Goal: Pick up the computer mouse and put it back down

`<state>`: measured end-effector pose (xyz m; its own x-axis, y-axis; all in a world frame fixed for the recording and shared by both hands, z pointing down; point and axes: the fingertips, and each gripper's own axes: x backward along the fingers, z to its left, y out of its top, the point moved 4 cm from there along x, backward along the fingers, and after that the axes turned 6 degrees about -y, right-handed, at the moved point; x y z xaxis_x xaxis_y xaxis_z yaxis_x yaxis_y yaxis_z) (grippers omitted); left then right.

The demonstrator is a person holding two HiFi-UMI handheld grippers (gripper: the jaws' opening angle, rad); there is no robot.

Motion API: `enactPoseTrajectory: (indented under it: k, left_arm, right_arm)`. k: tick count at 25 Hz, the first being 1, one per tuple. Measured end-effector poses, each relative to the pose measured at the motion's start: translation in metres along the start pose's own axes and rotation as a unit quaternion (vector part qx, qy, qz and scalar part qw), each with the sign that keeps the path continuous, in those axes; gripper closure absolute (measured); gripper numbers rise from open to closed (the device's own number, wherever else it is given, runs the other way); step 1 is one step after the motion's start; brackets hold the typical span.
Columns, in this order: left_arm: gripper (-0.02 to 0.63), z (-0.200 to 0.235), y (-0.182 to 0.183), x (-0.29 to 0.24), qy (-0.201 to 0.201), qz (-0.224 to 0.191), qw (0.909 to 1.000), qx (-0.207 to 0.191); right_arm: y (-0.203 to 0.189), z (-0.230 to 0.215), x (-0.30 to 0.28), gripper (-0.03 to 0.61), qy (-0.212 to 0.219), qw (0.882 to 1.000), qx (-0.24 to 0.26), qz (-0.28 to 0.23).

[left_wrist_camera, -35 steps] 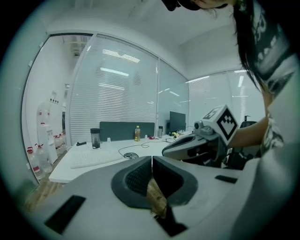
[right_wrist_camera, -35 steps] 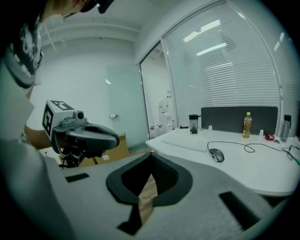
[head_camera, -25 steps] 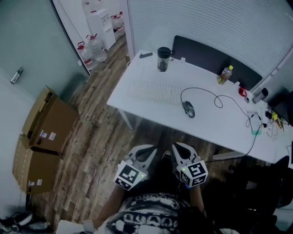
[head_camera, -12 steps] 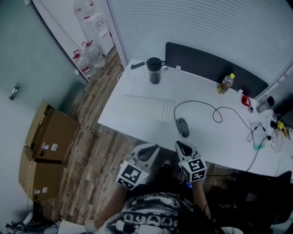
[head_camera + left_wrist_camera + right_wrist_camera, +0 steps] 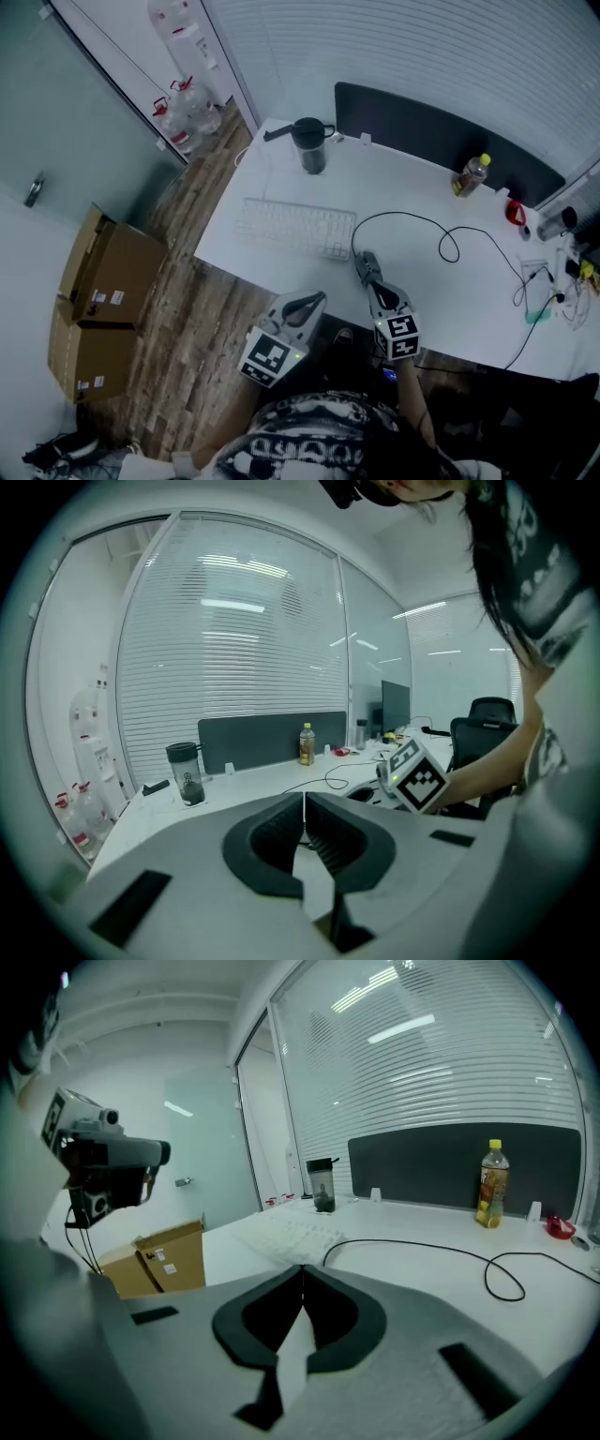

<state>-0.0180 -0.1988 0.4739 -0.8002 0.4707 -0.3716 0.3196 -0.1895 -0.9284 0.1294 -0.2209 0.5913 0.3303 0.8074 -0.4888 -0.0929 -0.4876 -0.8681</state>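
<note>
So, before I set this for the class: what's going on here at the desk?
A person stands at the white desk with a two-jaw gripper in each hand. The right gripper is held out over the desk edge, its tip by the dark wired computer mouse, which lies beside the white keyboard. Its jaws are together with nothing between them, so the mouse is not yet picked up. The left gripper hangs back off the desk, jaws also together and empty.

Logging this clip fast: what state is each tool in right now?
Left tool: closed, holding nothing.
Right tool: closed, holding nothing.
</note>
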Motion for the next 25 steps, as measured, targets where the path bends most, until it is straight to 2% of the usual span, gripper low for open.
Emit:
enactPoseTrajectory:
  k: [2, 4, 7, 10, 12, 18, 25]
  left_arm:
    - [0.609, 0.001, 0.000, -0.001, 0.005, 0.003, 1.0000, 0.005]
    - [0.609, 0.002, -0.002, -0.002, 0.009, 0.009, 0.9999, 0.008]
    - [0.609, 0.005, -0.005, -0.004, 0.012, 0.020, 0.9997, 0.009]
    - [0.609, 0.009, -0.005, -0.003, 0.013, 0.025, 0.9996, 0.010]
    - [0.609, 0.011, -0.007, -0.002, 0.009, 0.032, 0.9994, 0.012]
    - [0.609, 0.024, -0.013, -0.004, -0.027, 0.049, 0.9984, 0.004]
    - [0.609, 0.059, -0.002, -0.021, -0.078, 0.043, 0.9956, -0.026]
  right_arm:
    - [-0.005, -0.008, -0.012, 0.577, 0.000, 1.000, 0.003, 0.011]
    - [-0.010, -0.013, -0.023, 0.481, 0.003, 1.000, 0.004, 0.023]
    - [-0.016, -0.021, -0.040, 0.419, -0.004, 0.999, 0.004, 0.035]
    - [-0.027, -0.028, -0.058, 0.310, -0.013, 0.998, -0.001, 0.060]
    - [-0.036, -0.029, -0.068, 0.270, -0.017, 0.997, -0.004, 0.079]
    - [-0.046, -0.027, -0.086, 0.259, -0.044, 0.994, -0.007, 0.100]
    - [-0.051, -0.021, -0.103, 0.258, -0.088, 0.987, 0.006, 0.134]
